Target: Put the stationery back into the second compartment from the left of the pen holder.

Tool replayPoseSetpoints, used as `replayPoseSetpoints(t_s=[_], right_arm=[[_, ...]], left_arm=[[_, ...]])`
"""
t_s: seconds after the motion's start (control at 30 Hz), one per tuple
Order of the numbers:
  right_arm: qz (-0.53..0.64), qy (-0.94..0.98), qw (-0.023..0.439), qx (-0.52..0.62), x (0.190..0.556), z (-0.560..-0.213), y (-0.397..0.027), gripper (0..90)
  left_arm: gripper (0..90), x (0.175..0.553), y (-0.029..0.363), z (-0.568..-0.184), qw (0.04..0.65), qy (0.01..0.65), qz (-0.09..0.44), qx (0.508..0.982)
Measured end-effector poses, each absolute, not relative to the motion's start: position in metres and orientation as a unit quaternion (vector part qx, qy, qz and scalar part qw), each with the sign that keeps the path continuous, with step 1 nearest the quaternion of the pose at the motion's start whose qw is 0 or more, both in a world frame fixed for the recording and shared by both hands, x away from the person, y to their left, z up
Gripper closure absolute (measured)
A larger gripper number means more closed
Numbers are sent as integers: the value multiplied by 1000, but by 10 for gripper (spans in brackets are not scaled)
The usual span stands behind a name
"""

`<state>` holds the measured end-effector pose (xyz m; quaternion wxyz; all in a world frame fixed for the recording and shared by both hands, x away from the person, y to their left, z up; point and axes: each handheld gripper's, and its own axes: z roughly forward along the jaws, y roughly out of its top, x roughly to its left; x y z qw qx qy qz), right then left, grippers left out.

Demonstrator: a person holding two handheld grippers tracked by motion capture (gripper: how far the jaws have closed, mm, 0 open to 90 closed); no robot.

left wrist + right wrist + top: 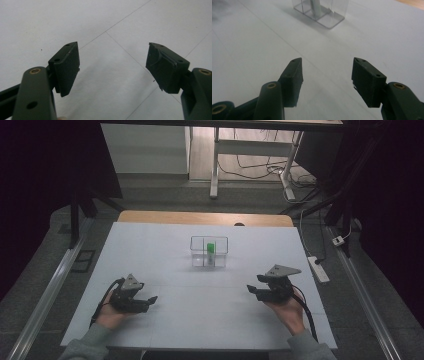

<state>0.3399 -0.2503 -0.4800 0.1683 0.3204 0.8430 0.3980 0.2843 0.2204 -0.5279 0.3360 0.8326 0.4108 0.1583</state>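
- The left gripper (pixel 150 300) rests low at the near left of the white table (pixel 165 255), jaws apart with nothing between them.
- The right gripper (pixel 253 289) sits at the near right, jaws apart and empty.
- A clear box (pixel 209 252) stands at the far middle, well apart from both grippers.
- A green-capped tube (pixel 211 253) stands upright inside it.

My left black two-jaw gripper (pixel 150 301) rests low near the table's near-left corner, jaws wide apart and empty. My right black two-jaw gripper (pixel 253 290) sits near the near-right corner, jaws parted, nothing between them.
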Motion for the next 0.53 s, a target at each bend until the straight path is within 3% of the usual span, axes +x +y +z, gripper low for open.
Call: replayPoseSetpoints(t_s=[0.53], right_arm=[[405,840,171,318,325,-488,-273,399]], left_arm=[[273,284,220,-526,341,411,163,829]])
